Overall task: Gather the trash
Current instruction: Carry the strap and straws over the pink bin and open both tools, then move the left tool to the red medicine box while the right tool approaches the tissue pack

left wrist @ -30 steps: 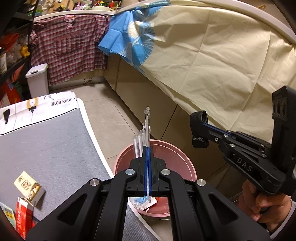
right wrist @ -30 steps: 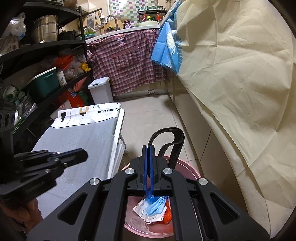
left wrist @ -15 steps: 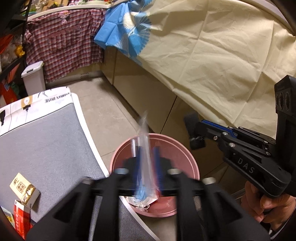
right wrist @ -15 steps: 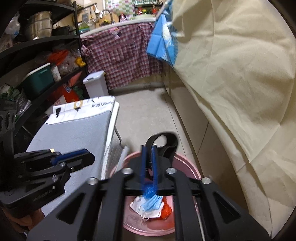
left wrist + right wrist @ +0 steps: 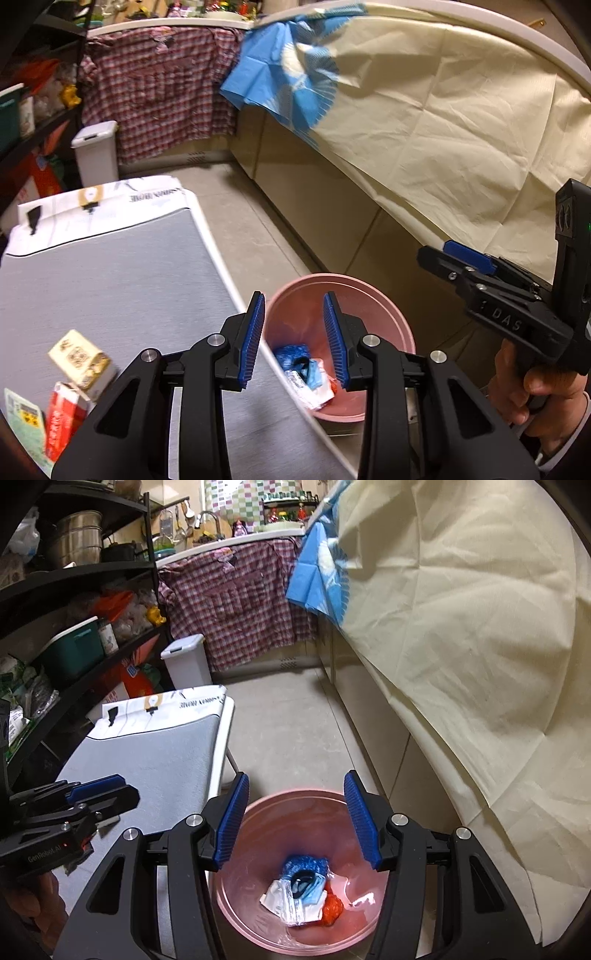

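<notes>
With both spread wide and holding nothing, left hand-held gripper (image 5: 293, 338) and right hand-held gripper (image 5: 297, 818) hovering right over the pink bin (image 5: 243, 897). Down at the bottom of it, straight below the blue fingers: a pile of trash (image 5: 303, 893), white wrapper, blue mask, something orange-red. On the grey table (image 5: 110, 280) just beside the bin, off to the left of the left one: a small yellow box (image 5: 79, 360) and a red carton (image 5: 61, 419), well apart from either.
</notes>
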`<action>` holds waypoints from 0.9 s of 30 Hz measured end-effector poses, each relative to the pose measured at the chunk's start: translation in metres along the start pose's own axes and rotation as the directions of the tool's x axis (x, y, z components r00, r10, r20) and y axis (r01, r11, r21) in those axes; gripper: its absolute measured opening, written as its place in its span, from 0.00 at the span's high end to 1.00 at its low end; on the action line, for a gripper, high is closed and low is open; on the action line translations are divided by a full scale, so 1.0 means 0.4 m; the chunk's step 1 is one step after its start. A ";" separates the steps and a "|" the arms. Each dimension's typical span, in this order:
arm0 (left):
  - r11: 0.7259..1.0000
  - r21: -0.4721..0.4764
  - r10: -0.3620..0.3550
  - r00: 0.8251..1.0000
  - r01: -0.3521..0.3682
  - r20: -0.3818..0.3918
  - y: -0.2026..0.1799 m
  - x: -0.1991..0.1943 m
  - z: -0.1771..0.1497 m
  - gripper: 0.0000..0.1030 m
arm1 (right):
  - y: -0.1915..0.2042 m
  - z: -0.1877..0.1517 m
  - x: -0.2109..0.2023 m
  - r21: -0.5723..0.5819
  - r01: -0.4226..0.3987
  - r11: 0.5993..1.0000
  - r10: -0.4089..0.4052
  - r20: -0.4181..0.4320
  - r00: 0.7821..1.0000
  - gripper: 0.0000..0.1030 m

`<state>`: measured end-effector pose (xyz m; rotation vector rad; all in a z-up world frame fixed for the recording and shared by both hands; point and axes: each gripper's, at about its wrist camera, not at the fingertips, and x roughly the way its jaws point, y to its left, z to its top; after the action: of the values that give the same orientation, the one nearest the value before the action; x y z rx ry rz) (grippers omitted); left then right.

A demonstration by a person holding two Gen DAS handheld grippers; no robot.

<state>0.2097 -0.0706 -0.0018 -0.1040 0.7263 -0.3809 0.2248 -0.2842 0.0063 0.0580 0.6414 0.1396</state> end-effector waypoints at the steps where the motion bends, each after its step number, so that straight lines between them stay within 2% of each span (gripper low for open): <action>1: 1.000 -0.005 0.010 1.000 -0.010 0.006 0.015 -0.014 -0.004 0.69 | 0.005 0.001 -0.004 -0.003 -0.006 1.000 0.006 0.006 1.000 0.47; 7: 0.996 -0.028 0.087 0.996 -0.086 0.029 0.113 -0.080 -0.040 0.69 | 0.074 0.012 -0.021 -0.029 -0.059 0.998 0.060 0.044 0.997 0.47; 15: 0.971 -0.104 0.216 0.976 -0.213 0.017 0.285 -0.160 -0.122 0.69 | 0.184 0.012 -0.025 -0.073 -0.156 0.985 0.160 0.063 0.985 0.47; 19: 0.952 -0.150 0.270 0.963 -0.268 -0.010 0.373 -0.196 -0.174 0.69 | 0.248 0.001 -0.013 -0.102 -0.205 0.973 0.211 0.044 0.977 0.47; 24: 0.936 -0.171 0.302 0.951 -0.308 -0.062 0.435 -0.201 -0.227 0.68 | 0.326 -0.021 0.016 -0.113 -0.284 0.952 0.285 -0.010 0.958 0.47; 26: 0.933 -0.174 0.306 0.948 -0.316 -0.083 0.451 -0.200 -0.243 0.63 | 0.355 -0.030 0.023 -0.133 -0.302 0.944 0.301 -0.024 0.953 0.47; 27: 0.931 -0.177 0.306 0.947 -0.319 -0.097 0.459 -0.195 -0.248 0.56 | 0.368 -0.034 0.025 -0.146 -0.309 0.940 0.308 -0.029 0.951 0.47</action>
<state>0.1461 0.1324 -0.0679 -0.1540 0.8312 -0.0083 0.2080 -0.1371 0.0037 0.0138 0.6224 0.4910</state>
